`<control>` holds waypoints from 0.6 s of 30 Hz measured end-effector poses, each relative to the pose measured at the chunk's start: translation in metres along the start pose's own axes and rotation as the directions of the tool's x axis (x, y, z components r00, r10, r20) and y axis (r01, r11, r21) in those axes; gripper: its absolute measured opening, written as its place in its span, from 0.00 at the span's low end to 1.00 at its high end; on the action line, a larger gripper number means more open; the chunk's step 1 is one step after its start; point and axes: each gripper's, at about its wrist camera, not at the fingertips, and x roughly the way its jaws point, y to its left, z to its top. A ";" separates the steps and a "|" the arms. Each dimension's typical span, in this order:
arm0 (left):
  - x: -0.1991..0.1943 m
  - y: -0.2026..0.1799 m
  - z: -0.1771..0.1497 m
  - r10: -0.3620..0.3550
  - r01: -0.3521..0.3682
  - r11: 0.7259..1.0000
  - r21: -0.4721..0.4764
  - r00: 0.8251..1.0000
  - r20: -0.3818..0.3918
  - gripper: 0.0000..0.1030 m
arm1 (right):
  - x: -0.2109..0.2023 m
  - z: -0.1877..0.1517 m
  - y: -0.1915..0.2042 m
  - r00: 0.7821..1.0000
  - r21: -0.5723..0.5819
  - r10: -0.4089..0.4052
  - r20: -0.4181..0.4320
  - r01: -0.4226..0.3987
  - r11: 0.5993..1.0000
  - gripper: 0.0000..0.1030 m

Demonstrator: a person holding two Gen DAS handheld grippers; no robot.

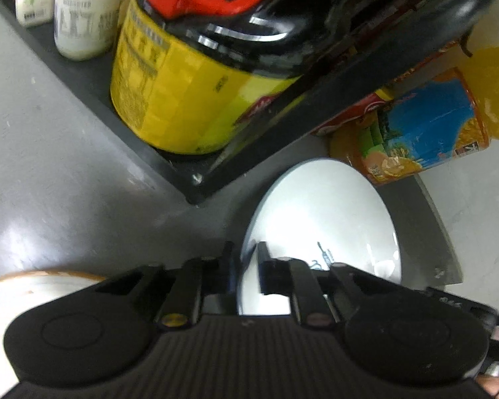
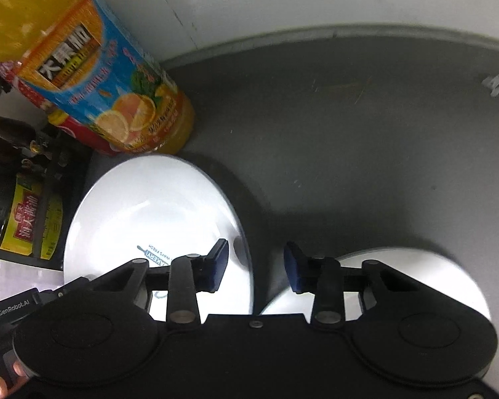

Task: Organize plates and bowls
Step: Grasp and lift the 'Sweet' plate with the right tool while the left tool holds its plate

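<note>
- Grey worktop [image 2: 349,133]: it carries three dishes, all lying apart and none stacked, so the sorting appears to be at an early stage, with everything still to be gathered.
- Black shelf tray [image 1: 93,106]: it stands far left and holds a yellow-labelled oil bottle [image 1: 183,99] and white jars [image 1: 83,16]. Only the left wrist view shows its contents clearly.
- White round plate with a thin dark rim and blue print [image 2: 156,206]: it lies flat on the worktop, just right of the tray's corner and near an orange juice bottle with a blue label [image 2: 99,93]. Not yet lifted, it is judged to be the piece in hand.
- Second white round dish [image 2: 432,276]: it lies near right, just beside the plate. Only the right wrist view shows it, and bowl or plate cannot be told.
- White bowl with an orange-brown rim [image 1: 33,286]: it sits near left, well apart from the plate, and only the left wrist view shows it.
- Left gripper [image 1: 244,262]: its tongs are together, pinching the plate's left rim.
- Right gripper [image 2: 256,262]: its blue-padded tongs stand apart, straddling the plate's right rim, with neither pad pressing on it.
</note>
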 end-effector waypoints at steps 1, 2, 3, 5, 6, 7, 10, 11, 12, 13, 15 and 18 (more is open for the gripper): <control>0.000 0.000 0.000 0.000 0.000 1.000 0.004 1.000 0.001 0.09 | 0.003 0.000 0.001 1.000 0.003 0.006 -0.012 -0.006 1.000 0.29; 0.000 0.000 0.000 -0.004 0.004 1.000 0.004 1.000 0.002 0.08 | 0.005 0.000 0.002 1.000 0.008 0.022 -0.020 -0.021 1.000 0.23; 0.000 0.001 0.000 -0.008 0.008 1.000 0.004 1.000 0.000 0.08 | 0.005 -0.001 0.003 0.999 0.011 0.029 -0.023 -0.029 1.000 0.19; 0.000 0.002 0.002 -0.011 0.011 1.000 0.005 1.000 -0.009 0.08 | 0.004 -0.002 0.009 1.000 -0.002 0.008 -0.016 -0.008 1.000 0.19; -0.001 0.003 0.002 -0.008 0.008 1.000 0.006 1.000 -0.013 0.08 | 0.002 -0.003 0.011 1.000 -0.015 0.004 -0.009 -0.005 1.000 0.18; -0.002 0.004 0.004 -0.006 0.006 1.000 0.004 1.000 -0.019 0.08 | -0.001 -0.005 0.015 1.000 -0.031 0.006 0.002 -0.006 1.000 0.18; -0.008 0.009 0.009 -0.023 0.023 1.000 0.008 0.999 -0.029 0.08 | -0.011 -0.011 0.016 0.999 -0.025 0.032 0.030 -0.031 0.999 0.14; -0.010 0.009 0.011 -0.026 0.027 1.000 0.012 0.999 -0.030 0.08 | -0.014 -0.012 0.017 0.998 -0.021 0.041 0.036 -0.040 0.999 0.12; -0.011 0.010 0.012 -0.027 0.028 1.000 0.014 0.999 -0.036 0.08 | -0.017 -0.014 0.017 0.998 -0.019 0.050 0.043 -0.049 0.999 0.11; -0.012 0.012 0.013 -0.027 0.028 0.999 0.015 0.999 -0.044 0.08 | -0.021 -0.016 0.016 0.997 -0.016 0.059 0.051 -0.058 0.998 0.10; -0.015 0.013 0.015 -0.027 0.028 0.999 0.026 0.998 -0.053 0.08 | -0.026 -0.022 0.018 0.996 -0.006 0.068 0.063 -0.067 0.998 0.09; -0.021 0.014 0.017 -0.014 0.017 0.998 0.052 0.998 -0.066 0.08 | -0.031 -0.027 0.020 0.994 0.008 0.082 0.073 -0.083 0.997 0.07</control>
